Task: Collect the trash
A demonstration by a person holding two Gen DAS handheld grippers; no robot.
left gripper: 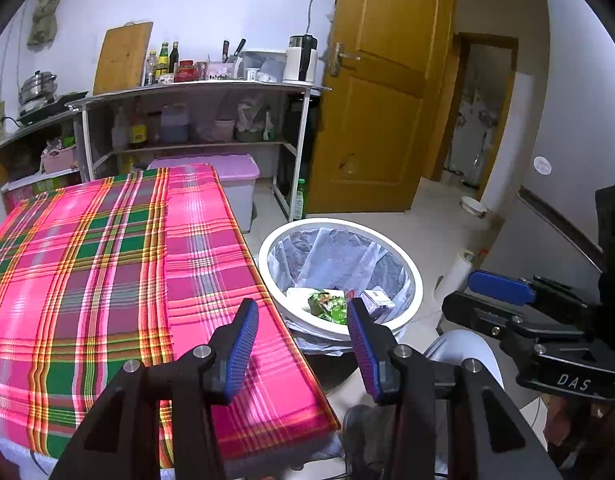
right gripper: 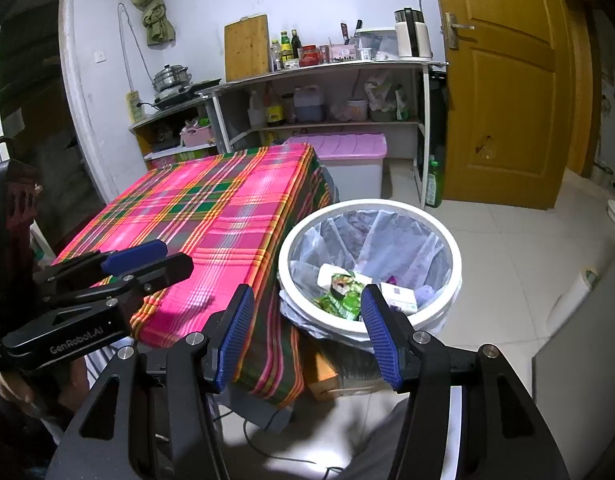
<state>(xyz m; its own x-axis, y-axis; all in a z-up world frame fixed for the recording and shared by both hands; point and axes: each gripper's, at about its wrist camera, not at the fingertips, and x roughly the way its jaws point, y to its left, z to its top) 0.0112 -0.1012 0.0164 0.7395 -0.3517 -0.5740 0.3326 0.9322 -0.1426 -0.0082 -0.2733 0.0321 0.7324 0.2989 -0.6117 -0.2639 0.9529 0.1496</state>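
**Two grippers open, trash lying in the bin**

Two readable marks. Left wrist view: "DAS" on the right gripper [left gripper: 503,300] body, right edge of frame. Left gripper [left gripper: 303,316], lower centre, fingers spread wide, empty. White bin [left gripper: 411,268] sits centre-right beside the plaid tablecloth [left gripper: 107,260]; green wrapper [left gripper: 327,305] and small carton [left gripper: 377,300] lie inside, just beyond the right fingertip.

Right wrist view: "GenRobot.AI" on the left gripper [right gripper: 147,260] at left. Right gripper [right gripper: 307,300] spread wide, empty. Green wrapper [right gripper: 341,294] lies crumpled in the bin [right gripper: 291,248] between the fingertips; its long axis cannot be told. Carton [right gripper: 399,296] lies flat, long axis running toward lower right.
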